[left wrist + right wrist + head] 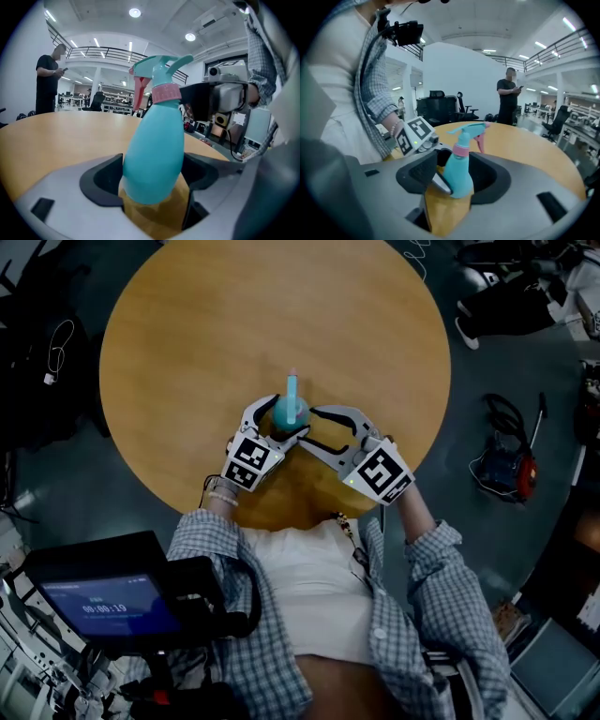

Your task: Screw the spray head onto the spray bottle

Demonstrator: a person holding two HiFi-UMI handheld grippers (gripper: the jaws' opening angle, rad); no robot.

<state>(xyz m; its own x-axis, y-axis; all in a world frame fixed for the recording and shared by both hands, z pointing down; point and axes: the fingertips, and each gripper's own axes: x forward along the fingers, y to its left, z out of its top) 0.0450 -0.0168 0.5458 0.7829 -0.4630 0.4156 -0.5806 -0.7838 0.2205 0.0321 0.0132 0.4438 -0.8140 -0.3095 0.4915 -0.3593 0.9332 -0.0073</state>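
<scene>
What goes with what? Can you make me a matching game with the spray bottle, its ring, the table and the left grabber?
Things:
1. spray bottle
2. collar under the spray head
3. table
4. left gripper

Colour or state:
A. pink
B. closed on the bottle's body
C. teal
D. round and light brown

Right pairs: 1-C, 2-A, 3-D, 4-B.
</scene>
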